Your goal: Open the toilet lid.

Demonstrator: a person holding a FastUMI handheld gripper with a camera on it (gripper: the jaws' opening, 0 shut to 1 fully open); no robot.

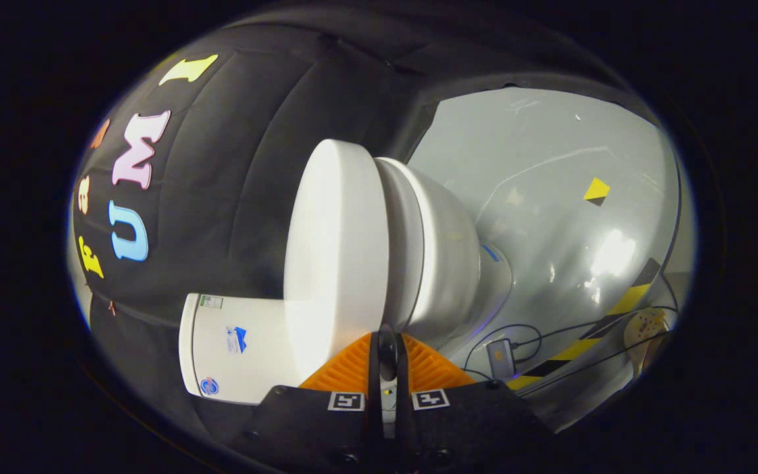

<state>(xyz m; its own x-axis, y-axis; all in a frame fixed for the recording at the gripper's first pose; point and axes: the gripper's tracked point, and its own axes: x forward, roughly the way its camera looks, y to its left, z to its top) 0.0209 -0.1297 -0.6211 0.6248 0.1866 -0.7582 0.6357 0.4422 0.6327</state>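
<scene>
claw point(387, 359): fingers nearly together, at the lid's edge | toilet lid point(333, 250): down on bowl point(441, 257) | tank point(234, 349) beside | floor point(563, 217): cables

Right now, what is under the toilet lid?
The lid lies closed on the seat, whose edge shows beneath it, with the bowl below. The bowl's inside is covered. The gripper, nearly closed, sits at the lid's edge.

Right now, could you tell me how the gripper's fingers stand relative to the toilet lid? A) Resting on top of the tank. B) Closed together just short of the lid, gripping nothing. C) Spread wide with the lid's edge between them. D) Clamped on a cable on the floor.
B: the gripper has its fingers drawn together with only a thin slit between them, right in front of the toilet lid, which is down on the bowl.
</scene>
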